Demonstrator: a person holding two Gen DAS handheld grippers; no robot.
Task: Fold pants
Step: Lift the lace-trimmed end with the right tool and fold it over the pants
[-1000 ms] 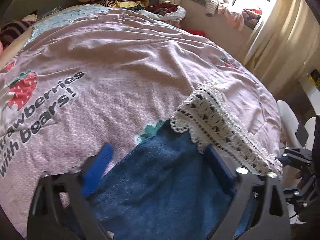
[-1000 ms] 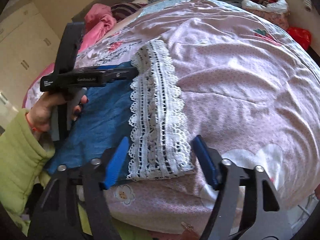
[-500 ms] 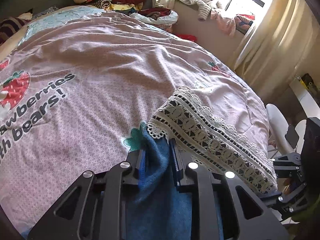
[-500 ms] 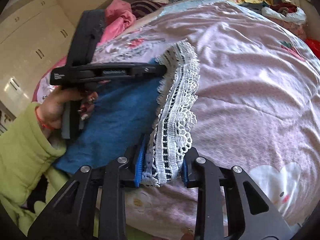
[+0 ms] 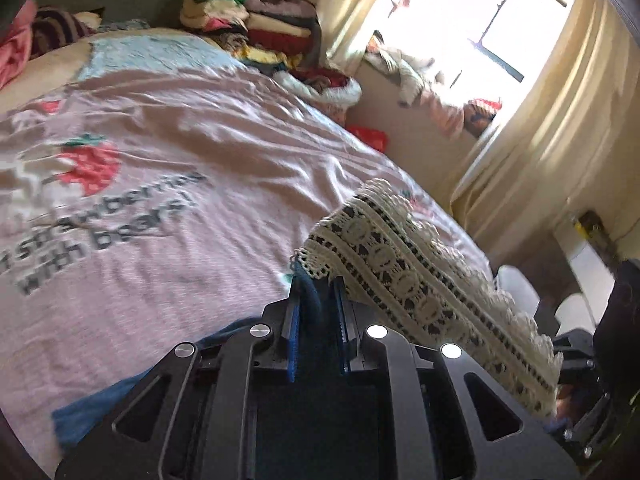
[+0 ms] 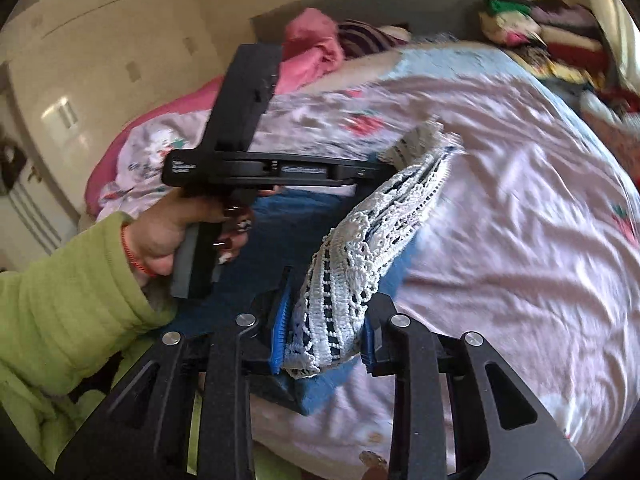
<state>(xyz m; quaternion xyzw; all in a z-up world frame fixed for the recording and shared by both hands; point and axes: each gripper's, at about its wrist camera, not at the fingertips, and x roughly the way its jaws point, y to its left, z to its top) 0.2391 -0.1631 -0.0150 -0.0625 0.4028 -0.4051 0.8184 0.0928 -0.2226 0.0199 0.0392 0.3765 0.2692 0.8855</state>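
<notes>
Blue denim pants (image 6: 280, 232) with a wide white lace hem (image 5: 420, 280) lie at the near edge of the bed. In the left wrist view my left gripper (image 5: 316, 280) is shut on the blue cloth at the hem's left corner. The lace band stretches from it to the lower right. In the right wrist view my right gripper (image 6: 326, 312) is shut on the bunched lace hem (image 6: 380, 220) at the other corner. The hem is raised off the bed between the two. A hand in a green sleeve (image 6: 68, 300) holds the left gripper (image 6: 360, 172) there.
A pink duvet (image 5: 200, 152) printed with strawberries and text covers the bed. Stacks of folded clothes (image 5: 256, 24) stand at the far end near a window with curtains (image 5: 560, 120). Pink bedding (image 6: 316, 48) and a cream wardrobe (image 6: 100, 60) are to the left.
Both grippers went from open around the hem corners to shut on them. They then rose and lifted the lace hem off the duvet, and the lace bunched in the right one.
</notes>
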